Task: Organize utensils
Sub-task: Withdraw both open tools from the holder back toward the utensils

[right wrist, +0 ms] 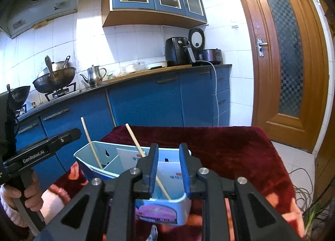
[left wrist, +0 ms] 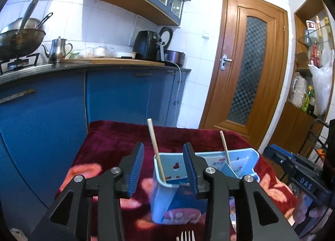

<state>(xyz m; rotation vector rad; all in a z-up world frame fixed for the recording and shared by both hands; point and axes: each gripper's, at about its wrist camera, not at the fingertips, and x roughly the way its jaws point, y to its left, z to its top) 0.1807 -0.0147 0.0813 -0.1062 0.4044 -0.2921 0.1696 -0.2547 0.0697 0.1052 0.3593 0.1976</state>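
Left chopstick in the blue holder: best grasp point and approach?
Grip the left chopstick on its bare upper shaft, above the blue holder rim. Come from above, jaws straddling the stick: it leans in the end compartment, lower end hidden inside.

Both tools [left wrist: 164, 157] [right wrist: 168, 157] parted, jaws empty

Red blanket [left wrist: 117, 142]; blue caddy [left wrist: 165, 203]; fork [left wrist: 186, 236]
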